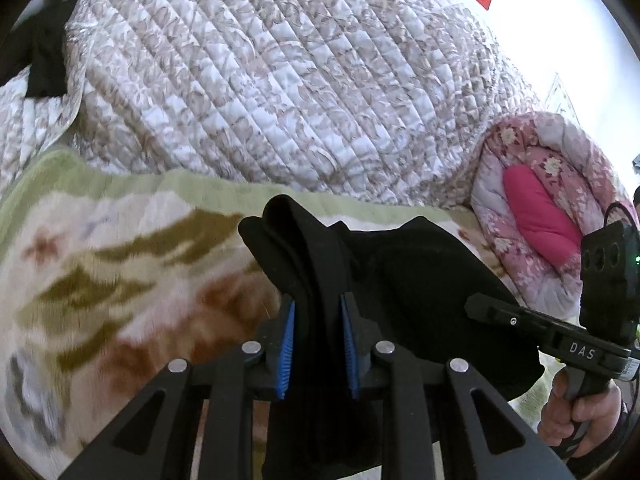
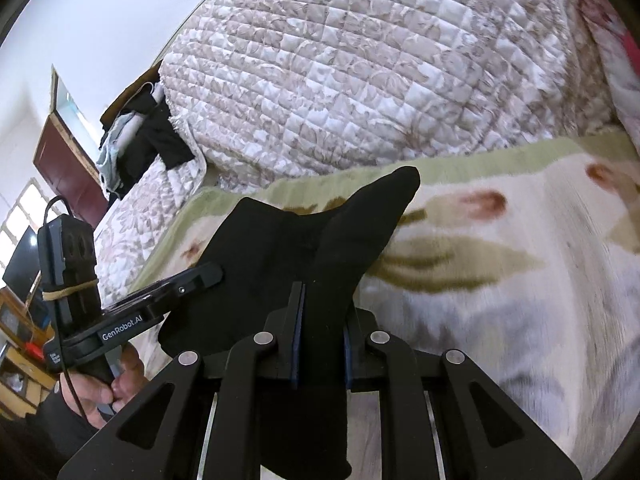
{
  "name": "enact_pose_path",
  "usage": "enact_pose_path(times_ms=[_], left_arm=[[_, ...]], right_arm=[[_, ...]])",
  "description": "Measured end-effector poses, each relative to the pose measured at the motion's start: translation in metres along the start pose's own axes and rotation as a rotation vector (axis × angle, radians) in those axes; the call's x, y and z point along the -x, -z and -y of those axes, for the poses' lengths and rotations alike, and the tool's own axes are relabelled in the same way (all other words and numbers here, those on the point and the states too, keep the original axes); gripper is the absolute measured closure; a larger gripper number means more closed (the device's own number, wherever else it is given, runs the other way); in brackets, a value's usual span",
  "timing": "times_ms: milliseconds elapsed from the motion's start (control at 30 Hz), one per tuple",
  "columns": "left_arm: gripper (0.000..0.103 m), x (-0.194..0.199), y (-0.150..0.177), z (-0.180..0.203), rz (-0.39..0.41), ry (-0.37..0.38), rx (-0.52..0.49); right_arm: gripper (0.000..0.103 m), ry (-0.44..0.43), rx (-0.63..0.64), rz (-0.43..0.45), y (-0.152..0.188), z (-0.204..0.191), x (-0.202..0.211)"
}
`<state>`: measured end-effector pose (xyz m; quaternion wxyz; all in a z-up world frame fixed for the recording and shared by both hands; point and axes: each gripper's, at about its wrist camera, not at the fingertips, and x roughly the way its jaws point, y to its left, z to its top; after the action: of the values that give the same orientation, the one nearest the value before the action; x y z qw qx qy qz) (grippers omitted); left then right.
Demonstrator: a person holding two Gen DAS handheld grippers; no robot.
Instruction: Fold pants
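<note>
Black pants [image 1: 420, 280] lifted above a floral blanket [image 1: 100, 260] on the bed, left gripper [image 1: 318, 344] and right gripper [image 2: 322, 344] each clenched on bunched fabric. Mid-fold carry, likely; next, laying the held edge down evenly.

Black pants [image 1: 420, 280], gathered and held up off the bed at two spots.

Plain black cloth, soft and matte, no visible print or trim. Left wrist view: a thick bunched fold stands up in a rounded hump, the rest spreading right in a broad dark sheet with a curved lower edge. Right wrist view: another gathered part [image 2: 352, 248] rises to a blunt pointed tip tilted right, with a wide flat panel stretching away to the left. Below each gathered spot the cloth hangs down in a loose column. Fabric between the two spots sags, slack and creased. Waistband and leg ends cannot be told apart.
</note>
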<state>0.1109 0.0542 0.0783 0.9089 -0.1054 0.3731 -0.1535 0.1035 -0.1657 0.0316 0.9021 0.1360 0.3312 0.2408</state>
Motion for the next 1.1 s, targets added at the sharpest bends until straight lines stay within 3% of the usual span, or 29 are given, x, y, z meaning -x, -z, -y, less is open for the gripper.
enact_pose_path(times_ms=[133, 200, 267, 300, 433, 633, 767, 867, 967, 1067, 1100], left_arm=[[0.077, -0.024, -0.006, -0.017, -0.009, -0.024, -0.015], [0.077, -0.045, 0.000, -0.031, -0.067, -0.075, -0.010], [0.077, -0.054, 0.008, -0.043, -0.104, -0.160, -0.017], [0.077, -0.052, 0.011, -0.049, -0.107, -0.167, -0.009], [0.077, -0.030, 0.013, -0.053, -0.072, -0.183, 0.016], [0.077, 0.008, 0.017, -0.013, 0.015, -0.125, -0.025], [0.077, -0.004, 0.038, -0.002, -0.031, -0.110, -0.042], [0.076, -0.019, 0.053, -0.005, -0.050, -0.163, -0.063], [0.075, -0.014, 0.046, -0.006, -0.072, -0.194, -0.043], [0.075, 0.000, 0.042, 0.000, -0.059, -0.219, -0.034], [0.075, 0.005, 0.043, 0.003, -0.054, -0.230, -0.033]], right_arm=[[0.080, 0.070, -0.041, -0.076, 0.003, 0.025, -0.030], [0.079, 0.148, -0.063, -0.098, 0.012, 0.041, -0.034], [0.079, 0.182, -0.072, -0.086, 0.017, 0.050, -0.025], [0.079, 0.197, -0.076, -0.079, 0.018, 0.052, -0.020], [0.079, 0.205, -0.005, -0.037, 0.019, 0.033, 0.000], [0.079, 0.151, 0.093, -0.049, 0.037, -0.003, -0.002], [0.079, 0.174, 0.114, -0.162, 0.058, 0.000, -0.029], [0.079, 0.178, 0.112, -0.142, 0.057, 0.000, -0.021], [0.079, 0.182, 0.127, -0.129, 0.053, -0.006, -0.008], [0.064, 0.179, 0.141, -0.108, 0.058, -0.013, 0.006], [0.053, 0.173, 0.141, -0.107, 0.061, -0.015, 0.010]])
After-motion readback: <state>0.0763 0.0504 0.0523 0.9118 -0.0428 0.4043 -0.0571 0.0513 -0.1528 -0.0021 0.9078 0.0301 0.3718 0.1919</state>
